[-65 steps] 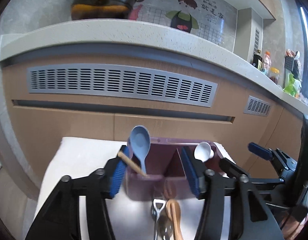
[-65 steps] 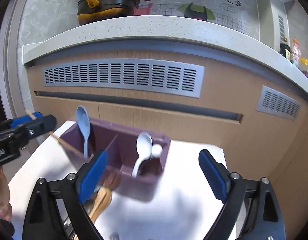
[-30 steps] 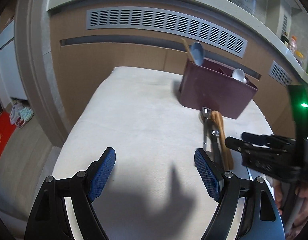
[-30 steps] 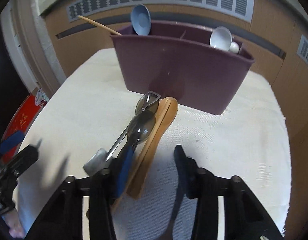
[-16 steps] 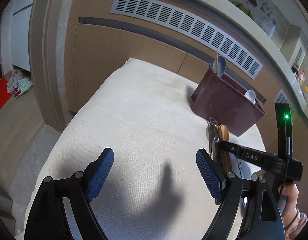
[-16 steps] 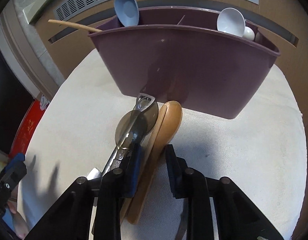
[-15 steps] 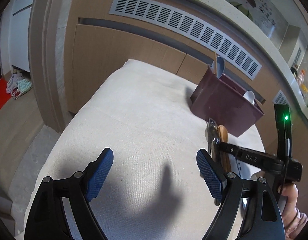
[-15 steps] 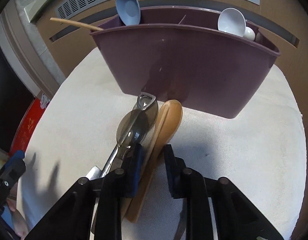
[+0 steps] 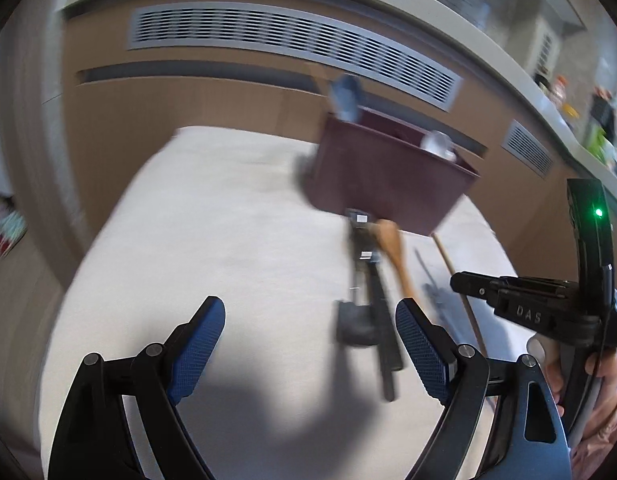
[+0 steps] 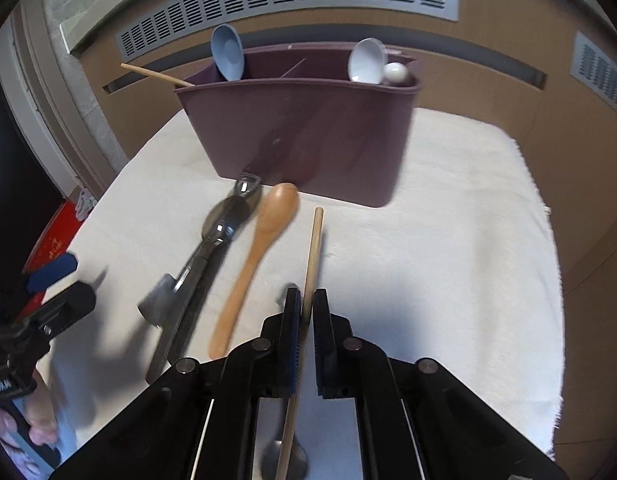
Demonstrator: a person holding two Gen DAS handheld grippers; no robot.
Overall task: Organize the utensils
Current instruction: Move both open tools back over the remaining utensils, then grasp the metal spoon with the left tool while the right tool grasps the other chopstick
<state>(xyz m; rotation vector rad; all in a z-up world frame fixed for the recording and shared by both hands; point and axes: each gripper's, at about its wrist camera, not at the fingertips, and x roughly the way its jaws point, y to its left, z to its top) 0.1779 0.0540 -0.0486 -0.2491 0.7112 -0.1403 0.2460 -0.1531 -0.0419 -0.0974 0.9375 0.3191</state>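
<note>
A purple utensil holder (image 10: 304, 128) stands at the far side of the white cloth (image 10: 448, 240). It holds a blue spoon (image 10: 227, 53), a white spoon (image 10: 366, 60) and a chopstick (image 10: 154, 74). In front lie a metal scoop (image 10: 220, 224), a wooden spoon (image 10: 260, 248) and a dark flat tool (image 10: 180, 328). My right gripper (image 10: 307, 308) is shut on a wooden chopstick (image 10: 313, 248), lifted with its tip toward the holder. My left gripper (image 9: 310, 334) is open and empty over the cloth, left of the utensils (image 9: 368, 280).
Brown cabinet fronts with grey vent grilles (image 10: 292, 0) rise behind the cloth-covered surface. The cloth's right edge (image 10: 548, 240) drops off. The left gripper shows at the left edge of the right wrist view (image 10: 40, 292). A red item (image 10: 52, 244) lies on the floor.
My right gripper has closed on the chopstick and lifted it off the cloth beside the wooden spoon. My left gripper has swung toward the utensils, and its view is blurred.
</note>
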